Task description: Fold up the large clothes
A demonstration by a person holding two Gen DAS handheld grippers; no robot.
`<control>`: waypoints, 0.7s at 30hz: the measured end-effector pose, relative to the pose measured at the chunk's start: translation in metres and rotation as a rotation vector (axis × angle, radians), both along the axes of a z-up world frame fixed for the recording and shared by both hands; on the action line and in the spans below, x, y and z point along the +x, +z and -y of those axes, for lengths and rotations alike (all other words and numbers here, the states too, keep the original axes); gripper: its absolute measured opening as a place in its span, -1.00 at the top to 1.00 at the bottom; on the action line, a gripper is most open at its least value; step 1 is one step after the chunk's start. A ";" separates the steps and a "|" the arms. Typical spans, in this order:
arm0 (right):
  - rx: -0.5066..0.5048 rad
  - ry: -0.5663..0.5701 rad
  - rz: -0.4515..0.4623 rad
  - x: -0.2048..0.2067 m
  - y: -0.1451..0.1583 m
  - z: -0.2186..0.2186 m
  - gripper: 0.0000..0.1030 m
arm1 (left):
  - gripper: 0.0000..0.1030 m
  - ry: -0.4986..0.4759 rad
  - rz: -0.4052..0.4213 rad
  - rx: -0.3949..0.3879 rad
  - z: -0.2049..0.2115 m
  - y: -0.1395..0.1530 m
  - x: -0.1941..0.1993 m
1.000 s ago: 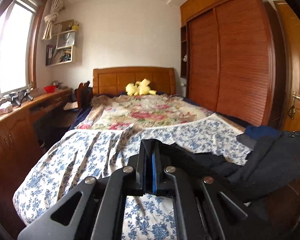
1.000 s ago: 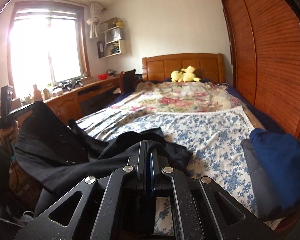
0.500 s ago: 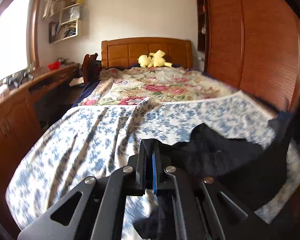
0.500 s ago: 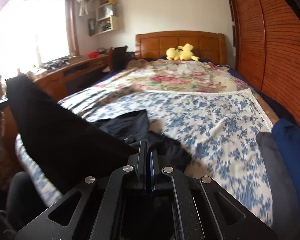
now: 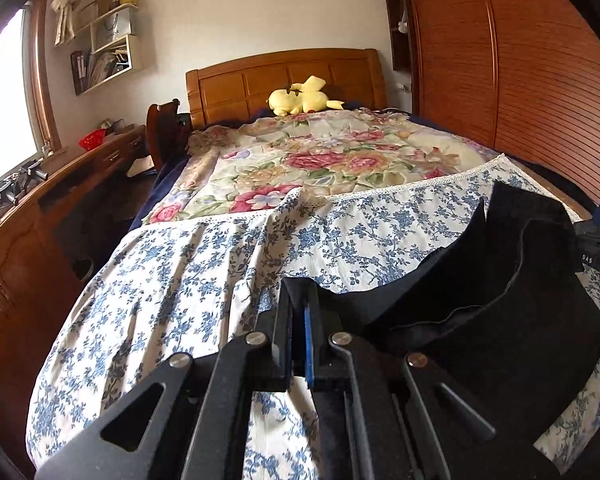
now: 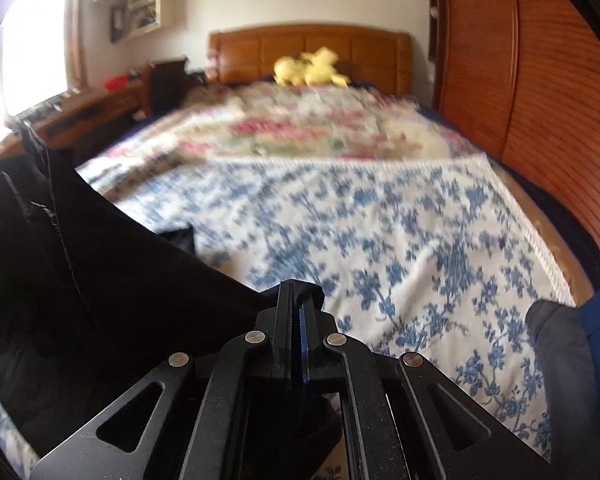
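Left tool (image 5: 301, 312) seen as matte black, speckled plastic; blue pad strip noted between fingers; four round silver screws set across angled linkage arms; triangular cutouts in outer arms. Right tool (image 6: 300, 312) built alike.

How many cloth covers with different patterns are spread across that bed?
2. A blue-flowered white sheet covers the near half of the bed; a rose-patterned quilt covers the far half, up toward the headboard. The black garment may hide more.

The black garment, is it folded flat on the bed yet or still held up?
Held up, not folded: the black garment hangs slack between both closed grippers, left and right, over the bed.
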State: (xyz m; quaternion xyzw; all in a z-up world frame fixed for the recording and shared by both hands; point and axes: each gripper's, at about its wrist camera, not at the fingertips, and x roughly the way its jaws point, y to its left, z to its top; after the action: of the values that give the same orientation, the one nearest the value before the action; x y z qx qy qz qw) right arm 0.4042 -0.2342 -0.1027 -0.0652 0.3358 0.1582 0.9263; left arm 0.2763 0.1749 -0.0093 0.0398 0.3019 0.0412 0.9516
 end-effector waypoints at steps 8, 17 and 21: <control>0.030 -0.008 -0.037 0.006 -0.013 -0.001 1.00 | 0.71 -0.058 -0.011 -0.003 0.016 -0.005 -0.001; -0.020 -0.001 0.002 -0.015 0.007 -0.008 -0.04 | 0.29 -0.147 0.001 -0.004 0.040 -0.002 -0.039; -0.027 0.034 -0.003 -0.039 0.010 -0.003 -0.04 | 0.27 -0.178 -0.020 -0.018 0.047 -0.015 -0.062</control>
State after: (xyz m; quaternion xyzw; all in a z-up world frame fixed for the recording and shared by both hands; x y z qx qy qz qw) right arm 0.3657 -0.2312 -0.0924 -0.0830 0.3382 0.1693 0.9220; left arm 0.2146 0.1284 -0.0247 0.0584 0.3072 -0.0469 0.9487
